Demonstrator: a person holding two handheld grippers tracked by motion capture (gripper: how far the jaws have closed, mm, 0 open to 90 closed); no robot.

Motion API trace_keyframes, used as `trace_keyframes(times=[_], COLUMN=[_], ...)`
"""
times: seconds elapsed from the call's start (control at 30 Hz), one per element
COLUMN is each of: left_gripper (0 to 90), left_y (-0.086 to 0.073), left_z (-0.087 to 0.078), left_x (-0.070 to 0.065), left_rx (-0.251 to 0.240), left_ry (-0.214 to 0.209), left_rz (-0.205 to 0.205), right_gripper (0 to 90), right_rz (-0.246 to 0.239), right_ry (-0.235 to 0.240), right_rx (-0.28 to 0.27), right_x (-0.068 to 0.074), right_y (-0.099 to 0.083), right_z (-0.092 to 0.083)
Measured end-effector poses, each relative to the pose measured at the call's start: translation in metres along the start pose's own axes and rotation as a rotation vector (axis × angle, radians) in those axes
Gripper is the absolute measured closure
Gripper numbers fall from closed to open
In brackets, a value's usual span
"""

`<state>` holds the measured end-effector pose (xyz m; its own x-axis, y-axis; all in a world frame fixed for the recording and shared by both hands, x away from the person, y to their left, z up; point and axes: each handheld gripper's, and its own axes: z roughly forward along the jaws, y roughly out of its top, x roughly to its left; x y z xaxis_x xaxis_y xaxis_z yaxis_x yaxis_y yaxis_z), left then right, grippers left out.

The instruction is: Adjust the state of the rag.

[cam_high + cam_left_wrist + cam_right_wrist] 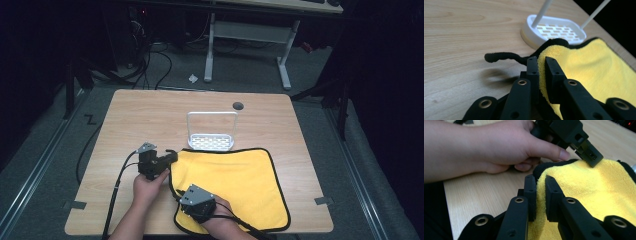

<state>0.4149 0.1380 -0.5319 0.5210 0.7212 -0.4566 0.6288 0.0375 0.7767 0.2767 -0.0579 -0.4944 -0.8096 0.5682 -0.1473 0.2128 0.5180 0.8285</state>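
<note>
1. Both black two-jaw grippers are nearly closed, each pinching a fold of the yellow microfibre cloth with black piping [235,180]. The left gripper [171,156] has the cloth's far-left corner between its pads; the right gripper [184,199] has the left edge nearer the person.
2. Left gripper view: plush yellow pile sits squeezed between the pads [533,68], and the black hanging loop [502,57] sticks out to the side. Keep that loop free of the jaws so it cannot snag.
3. Right gripper view: the near edge is bunched between the pads [531,191], with the left hand [499,147] just beyond. The bite looks deep enough; a shallow hold on the piping alone would likely slip.
4. The cloth lies flat on the right half of the light wooden table [130,125], its far edge touching the white perforated plastic soap dish with a wire hoop handle [211,131].
5. The step in hand looks like lifting the left edge to fold it across. Raise both grippers together and level, so the edge stays taut between them.
6. Carry the edge away from the dish, or the cloth may drag or tip it.
7. Lay the edge on the right-hand piping before letting go.
</note>
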Motion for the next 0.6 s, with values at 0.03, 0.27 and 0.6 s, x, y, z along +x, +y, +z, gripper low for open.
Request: trace_keyframes(times=[0.03, 0.27, 0.6], left_gripper=[82.4, 82.7, 82.7], left_y=[0.001, 0.009, 0.011], left_z=[-0.002, -0.025, -0.087], left_x=[0.000, 0.005, 0.035], left_rx=[-0.023, -0.081, -0.126], left_ry=[-0.008, 0.016, 0.111], left_rz=[-0.022, -0.043, -0.070], right_gripper=[82.4, 82.3, 82.3], right_rz=[-0.005, -0.025, -0.059], right_ry=[-0.001, 0.023, 0.088], right_rx=[-0.004, -0.032, -0.078], right_x=[0.001, 0.011, 0.036], right_y=[0.002, 0.019, 0.052], right_z=[0.000, 0.008, 0.034])
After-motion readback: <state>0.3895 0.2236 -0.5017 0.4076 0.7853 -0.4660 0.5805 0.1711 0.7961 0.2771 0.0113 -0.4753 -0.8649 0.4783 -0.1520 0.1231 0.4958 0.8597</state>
